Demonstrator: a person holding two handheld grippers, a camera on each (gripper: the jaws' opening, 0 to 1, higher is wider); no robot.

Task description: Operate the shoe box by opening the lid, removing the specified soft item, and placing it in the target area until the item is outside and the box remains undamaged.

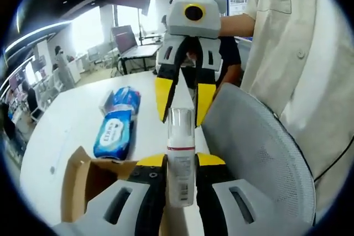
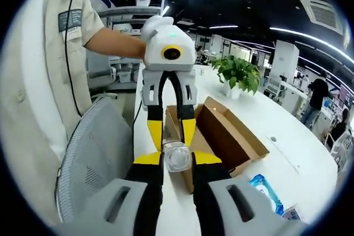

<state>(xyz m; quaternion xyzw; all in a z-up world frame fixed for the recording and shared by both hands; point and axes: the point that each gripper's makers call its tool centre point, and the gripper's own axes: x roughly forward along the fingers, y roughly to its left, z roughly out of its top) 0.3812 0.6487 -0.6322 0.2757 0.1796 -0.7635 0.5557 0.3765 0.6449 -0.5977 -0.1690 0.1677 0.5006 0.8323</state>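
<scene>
On the left of the left gripper view, blue wipe packs (image 1: pixel 115 127) are lying on the white table (image 1: pixel 66 131) beside the open shoe box (image 1: pixel 83 183); at centre the left gripper (image 1: pixel 181 161) is clamping a clear bottle (image 1: pixel 181 158) — the right gripper (image 2: pixel 177 158) is pinching its other end. Opposed pulling is risking a slip, dropping it onto the box (image 2: pixel 227 134).

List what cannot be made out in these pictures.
1. Left gripper view: the print on the clear plastic bottle with the white label is too small and blurred to read.
2. Right gripper view: the floor of the brown cardboard box is hidden by its own walls.
3. Right gripper view: the blue soft pack is cut off by the edge.
</scene>
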